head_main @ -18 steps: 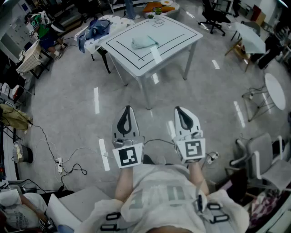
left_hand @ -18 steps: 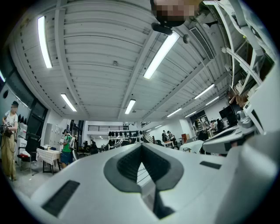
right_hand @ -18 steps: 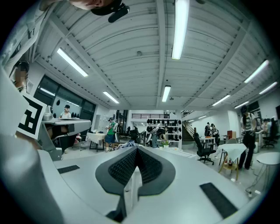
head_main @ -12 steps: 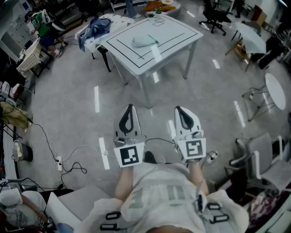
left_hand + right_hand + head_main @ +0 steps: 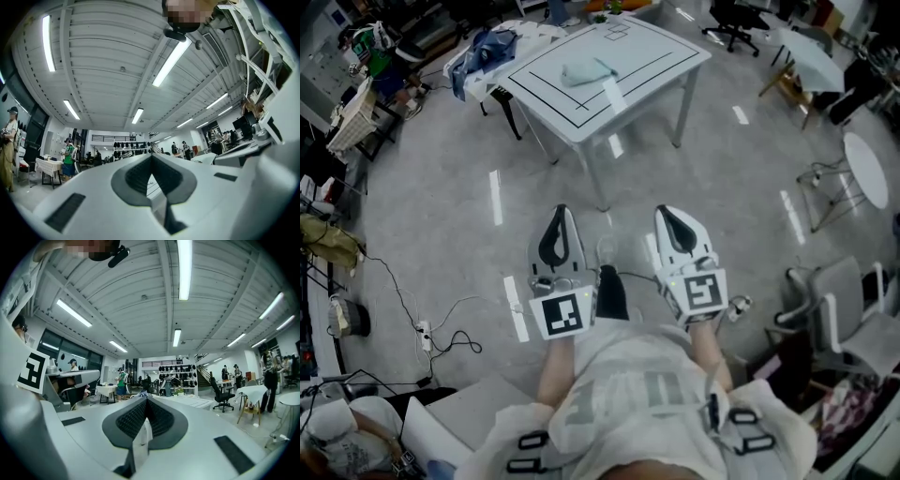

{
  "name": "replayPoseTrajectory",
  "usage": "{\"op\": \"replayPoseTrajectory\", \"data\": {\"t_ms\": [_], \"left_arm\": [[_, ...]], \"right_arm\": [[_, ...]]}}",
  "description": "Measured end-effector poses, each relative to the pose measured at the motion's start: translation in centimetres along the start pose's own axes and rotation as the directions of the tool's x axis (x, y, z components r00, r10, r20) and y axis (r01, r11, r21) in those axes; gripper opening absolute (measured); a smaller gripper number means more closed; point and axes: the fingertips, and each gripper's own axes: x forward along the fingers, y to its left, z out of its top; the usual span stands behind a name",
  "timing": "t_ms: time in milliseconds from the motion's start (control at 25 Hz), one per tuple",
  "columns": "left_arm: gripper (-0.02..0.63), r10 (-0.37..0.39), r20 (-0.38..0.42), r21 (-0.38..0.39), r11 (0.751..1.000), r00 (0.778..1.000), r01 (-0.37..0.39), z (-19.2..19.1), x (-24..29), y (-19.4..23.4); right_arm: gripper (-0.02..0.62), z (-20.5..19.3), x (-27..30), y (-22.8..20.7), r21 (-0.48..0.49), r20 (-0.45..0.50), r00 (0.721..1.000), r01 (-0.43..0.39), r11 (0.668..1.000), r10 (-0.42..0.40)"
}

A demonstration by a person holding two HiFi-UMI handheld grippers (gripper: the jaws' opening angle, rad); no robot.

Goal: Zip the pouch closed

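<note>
Right now both tools are pressed shut, and they pinch nothing. The left tool and the right tool sit side by side in front of the person, above the grey floor. They point toward a white surface that stands well apart from them. The pale green pouch lies on that surface, inside the black lines drawn on it, far from both tools. A heap of clothes lies just left of the surface.
</note>
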Motion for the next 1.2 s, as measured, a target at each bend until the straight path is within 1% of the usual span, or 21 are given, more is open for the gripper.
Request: {"op": "replayPoseTrajectory", "data": {"t_ms": [120,240,360,520,640,720,800,1040,1200], "left_arm": [[0.008,-0.013,0.010,-0.008,1.000,1.000,0.014,-0.4,1.7,0.1],[0.008,-0.020,0.027,-0.032,0.999,0.999,0.021,-0.5,4.3,0.2],[0.008,-0.034,0.037,-0.051,0.998,0.999,0.036,-1.0,7.6,0.0],[0.008,-0.059,0.034,-0.052,0.997,0.998,0.061,-1.4,12.0,-0.1],[0.008,-0.079,0.028,-0.050,0.995,0.996,0.081,-1.9,15.4,0.1],[0.008,-0.091,0.018,-0.067,0.994,0.996,0.092,-2.5,18.0,0.2],[0.008,-0.110,0.008,-0.070,0.991,0.994,0.110,-3.2,20.6,0.3],[0.008,-0.143,-0.013,-0.093,0.986,0.990,0.141,-5.0,29.5,1.5],[0.008,-0.152,-0.031,-0.115,0.982,0.988,0.148,-6.3,35.9,3.0]], "right_arm": [[0.006,0.1,0.7,-0.4,-0.008,-0.002,1.000,0.000,1.000,0.000],[0.006,0.3,2.3,-1.7,-0.021,-0.004,1.000,0.012,1.000,-0.012],[0.006,0.3,4.6,-3.7,-0.026,-0.009,0.999,0.031,0.999,-0.031],[0.006,0.3,8.0,-6.6,-0.045,-0.017,0.998,0.067,0.997,-0.068],[0.006,0.4,10.6,-8.2,-0.021,-0.038,0.995,0.087,0.996,-0.088],[0.006,0.2,12.7,-8.9,-0.005,-0.041,0.996,0.078,0.997,-0.078],[0.006,-0.1,14.8,-9.8,-0.014,-0.054,0.996,0.073,0.997,-0.073],[0.006,0.4,22.6,-13.5,-0.014,-0.080,0.991,0.108,0.994,-0.109],[0.006,0.8,29.0,-15.0,0.000,-0.101,0.992,0.076,0.997,-0.076]]}}
